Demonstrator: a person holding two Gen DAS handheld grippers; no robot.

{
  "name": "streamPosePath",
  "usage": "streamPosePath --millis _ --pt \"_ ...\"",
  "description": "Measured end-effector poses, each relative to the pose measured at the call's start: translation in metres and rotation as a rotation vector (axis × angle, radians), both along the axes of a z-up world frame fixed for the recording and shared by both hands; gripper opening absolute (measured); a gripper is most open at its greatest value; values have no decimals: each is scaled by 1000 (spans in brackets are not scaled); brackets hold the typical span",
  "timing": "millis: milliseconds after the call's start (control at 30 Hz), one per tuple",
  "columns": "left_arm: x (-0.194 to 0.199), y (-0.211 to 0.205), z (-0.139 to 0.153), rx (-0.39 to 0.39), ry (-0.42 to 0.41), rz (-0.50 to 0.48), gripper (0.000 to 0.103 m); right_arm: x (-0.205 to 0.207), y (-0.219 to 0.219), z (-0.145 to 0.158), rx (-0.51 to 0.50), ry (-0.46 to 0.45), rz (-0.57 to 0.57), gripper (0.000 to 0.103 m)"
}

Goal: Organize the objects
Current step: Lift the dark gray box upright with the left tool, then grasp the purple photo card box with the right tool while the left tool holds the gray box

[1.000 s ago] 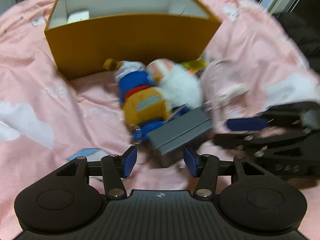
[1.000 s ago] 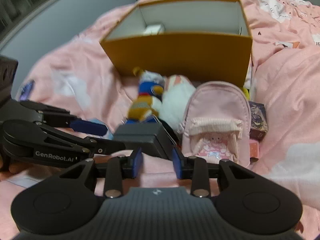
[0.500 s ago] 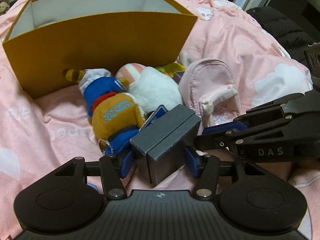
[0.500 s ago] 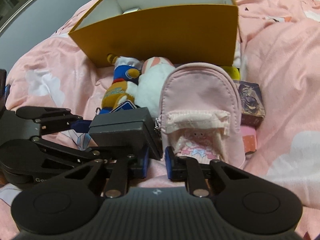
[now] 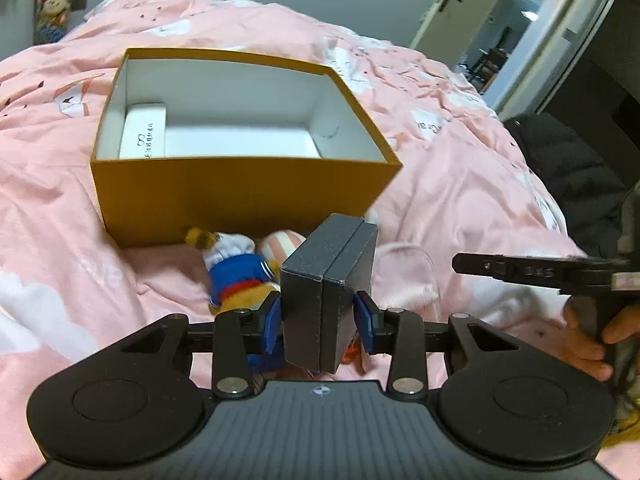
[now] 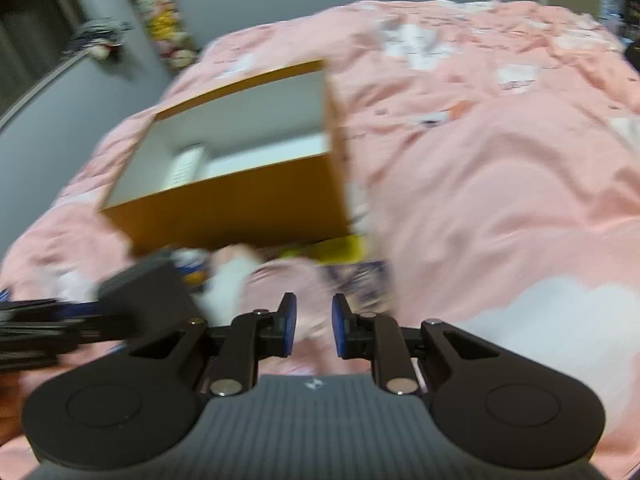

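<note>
My left gripper (image 5: 318,320) has its jaws closing, and both blue pads press the sides of a dark grey box (image 5: 328,280) that stands on edge between them, raised above the bed. In front of it lies an open orange box (image 5: 240,200) with a small white box (image 5: 144,132) inside. In the blurred right wrist view my right gripper (image 6: 314,324) has its jaws opening, a narrow gap with nothing between the pads. It hovers over a pink backpack (image 6: 304,280). The grey box (image 6: 148,292) shows at the left there.
A duck plush (image 5: 236,272) and a striped white plush lie against the orange box's front wall. A purple card box (image 6: 360,280) lies by the backpack. The pink duvet (image 5: 460,184) covers the bed. A dark jacket (image 5: 560,168) lies at the right, with an open doorway (image 5: 520,20) beyond.
My left gripper came around the grey box, shut on it and lifted it off the duvet. My right gripper drew away to the right, and the orange box's inside now shows.
</note>
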State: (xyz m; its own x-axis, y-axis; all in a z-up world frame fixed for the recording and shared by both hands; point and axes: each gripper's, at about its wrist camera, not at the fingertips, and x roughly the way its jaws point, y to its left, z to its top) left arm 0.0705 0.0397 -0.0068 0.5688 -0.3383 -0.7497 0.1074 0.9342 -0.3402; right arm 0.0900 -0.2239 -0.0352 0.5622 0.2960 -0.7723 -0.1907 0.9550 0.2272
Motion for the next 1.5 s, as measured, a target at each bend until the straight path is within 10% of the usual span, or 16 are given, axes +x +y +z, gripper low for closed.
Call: streamPosePath --millis 467,833,1167,1400,1500 --pt "33 10 -13 -15 56 145 44 57 -16 -54 110 256 -137 65" --pt "48 7 -22 3 46 167 42 78 -23 -90 242 379 -139 70" --pt "42 8 -20 7 39 166 42 67 6 -61 72 209 -32 36" --pt "41 6 -21 5 39 158 42 60 9 -46 72 53 -4 32" --pt "41 7 -21 1 42 157 42 69 0 -48 117 133 -64 36"
